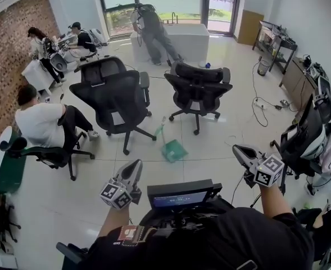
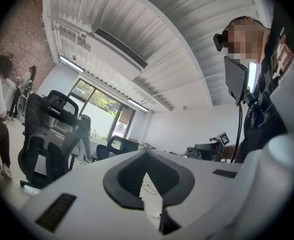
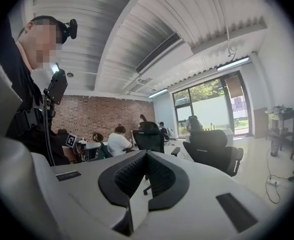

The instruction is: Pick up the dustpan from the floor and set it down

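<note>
The green dustpan (image 1: 174,150) lies on the white tiled floor ahead of me, its handle (image 1: 162,129) slanting up toward the black chairs. My left gripper (image 1: 135,166) is held out at lower left, well short of the dustpan, with its jaws shut and nothing between them. My right gripper (image 1: 239,150) is out to the right of the dustpan, also shut and empty. In the left gripper view the left gripper (image 2: 147,152) points level across the room with its tips together. The right gripper (image 3: 146,152) in its own view likewise has its tips together. The dustpan shows in neither gripper view.
Two black office chairs (image 1: 117,94) (image 1: 198,86) stand just behind the dustpan. A seated person in a white shirt (image 1: 39,124) is at left, and others are at the back. Another black chair (image 1: 304,140) and floor cables (image 1: 260,104) are at right.
</note>
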Available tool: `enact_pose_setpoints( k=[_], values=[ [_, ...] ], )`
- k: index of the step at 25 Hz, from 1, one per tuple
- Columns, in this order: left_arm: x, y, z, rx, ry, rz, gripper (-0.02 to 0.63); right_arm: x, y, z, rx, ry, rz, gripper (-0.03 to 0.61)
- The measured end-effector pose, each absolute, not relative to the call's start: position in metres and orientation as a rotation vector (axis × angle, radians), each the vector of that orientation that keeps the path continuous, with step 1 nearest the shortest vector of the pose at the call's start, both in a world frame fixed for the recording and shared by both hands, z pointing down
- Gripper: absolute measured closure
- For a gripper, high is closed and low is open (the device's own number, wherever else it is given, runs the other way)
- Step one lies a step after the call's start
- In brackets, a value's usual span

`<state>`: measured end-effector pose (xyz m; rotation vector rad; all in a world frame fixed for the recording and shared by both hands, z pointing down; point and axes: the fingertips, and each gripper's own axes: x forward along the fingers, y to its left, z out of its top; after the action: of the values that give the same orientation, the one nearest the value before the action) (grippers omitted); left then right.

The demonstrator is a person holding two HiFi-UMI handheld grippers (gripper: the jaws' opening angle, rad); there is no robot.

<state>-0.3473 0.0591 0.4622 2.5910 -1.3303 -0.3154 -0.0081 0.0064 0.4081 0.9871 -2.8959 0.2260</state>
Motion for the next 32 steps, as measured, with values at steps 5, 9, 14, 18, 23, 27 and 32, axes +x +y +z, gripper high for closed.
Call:
enact_pose_setpoints(
  k=[5,9,14,18,23,27,32],
  values=[
    [-0.303,0.133,0.449,2.644,-1.241,-0.318,0.597,0.028,0.106,0.397,1.042,-2.876,0.211,0.569],
    [-0.226,0.199,0.447,2.693,-1.199,-0.292,0.597,0.090,0.194,0.400,1.026,-2.879,0.163,0.569],
    [-0.091,0.292,0.451,2.678,-1.191,-0.245,0.597,0.200,0.311,0.425,0.967,-2.915,0.216,0.569],
    [0.012,0.373,0.469,2.609,-1.141,-0.258,0.597,0.290,0.388,0.456,0.950,-2.894,0.302,0.569],
    [0.062,0.456,0.470,2.616,-1.164,-0.189,0.597,0.350,0.453,0.463,0.976,-2.920,0.343,0.569],
    [0.026,0.511,0.461,2.608,-1.223,-0.210,0.597,0.331,0.500,0.451,0.986,-2.936,0.305,0.569],
    [-0.054,0.597,0.461,2.646,-1.209,-0.243,0.597,0.248,0.577,0.446,0.997,-2.922,0.255,0.569]
  ],
)
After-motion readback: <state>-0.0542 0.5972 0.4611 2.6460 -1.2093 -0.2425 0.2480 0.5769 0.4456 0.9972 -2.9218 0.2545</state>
